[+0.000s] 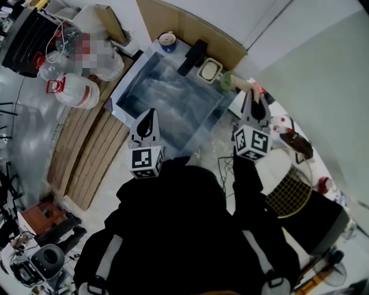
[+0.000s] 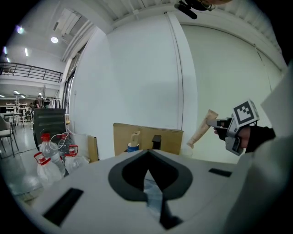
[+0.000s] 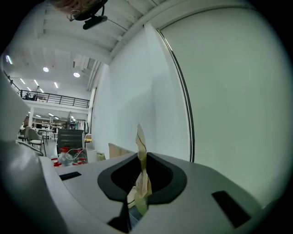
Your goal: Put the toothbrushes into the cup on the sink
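My left gripper [image 1: 150, 117] hangs empty, jaws together; my right gripper [image 1: 253, 100], farther forward, pinches a wrapped toothbrush [image 3: 143, 176].

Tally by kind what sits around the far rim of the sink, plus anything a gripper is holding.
Blue cup: 1
Black block: 1
White dish: 1
Green object: 1
Tan paper packet, in the right gripper: 1
Total: 5

The cup [image 1: 168, 40] is set at the back edge of the sink [image 1: 167, 95]. The cardboard [image 1: 167, 17] is stood behind them, and the bottles [image 1: 74, 90] are kept to the left.
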